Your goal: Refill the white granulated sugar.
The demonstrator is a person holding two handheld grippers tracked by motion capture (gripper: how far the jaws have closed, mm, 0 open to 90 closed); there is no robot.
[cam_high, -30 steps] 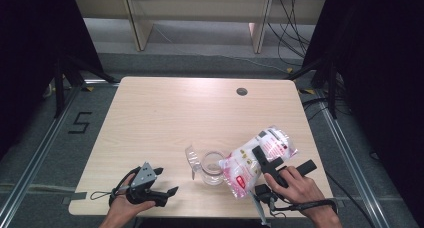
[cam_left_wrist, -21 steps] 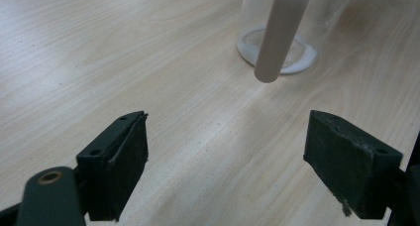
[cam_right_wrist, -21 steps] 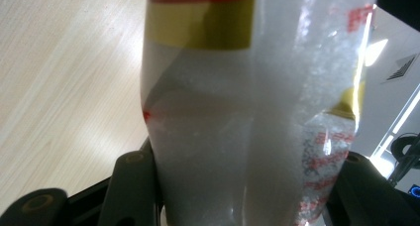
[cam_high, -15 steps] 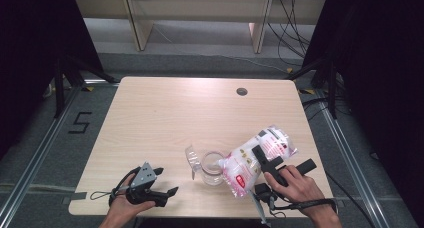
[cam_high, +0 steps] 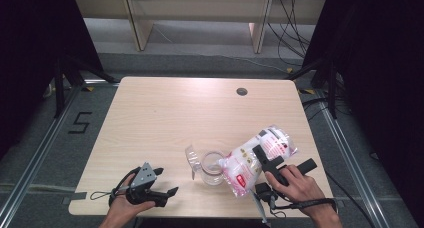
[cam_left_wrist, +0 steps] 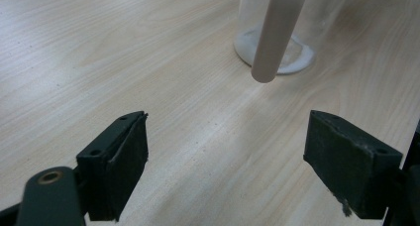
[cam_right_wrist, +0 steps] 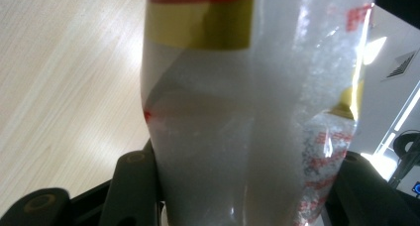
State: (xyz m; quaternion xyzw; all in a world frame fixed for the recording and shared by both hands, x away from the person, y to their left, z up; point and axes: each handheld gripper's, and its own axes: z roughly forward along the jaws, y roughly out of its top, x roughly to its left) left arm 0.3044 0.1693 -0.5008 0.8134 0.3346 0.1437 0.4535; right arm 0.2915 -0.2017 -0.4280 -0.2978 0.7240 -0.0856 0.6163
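A clear plastic bag of white grains [cam_high: 252, 157] with red print hangs tilted, its low end over a glass jar [cam_high: 211, 165] near the table's front. My right gripper [cam_high: 266, 159] is shut on the bag's middle. In the right gripper view the bag [cam_right_wrist: 237, 102] stands between both black jaws, pressed on each side. A pale plastic stick [cam_high: 193, 160] leans at the jar's left. My left gripper [cam_high: 166, 182] rests at the front left, open and holding nothing. In the left gripper view it faces the jar [cam_left_wrist: 277, 42] and the stick [cam_left_wrist: 275, 32].
The wooden table [cam_high: 165, 113] has a round cable hole [cam_high: 242, 92] at the back right. Metal rails run along the floor on both sides, and a "5" mark [cam_high: 80, 122] lies on the floor at the left.
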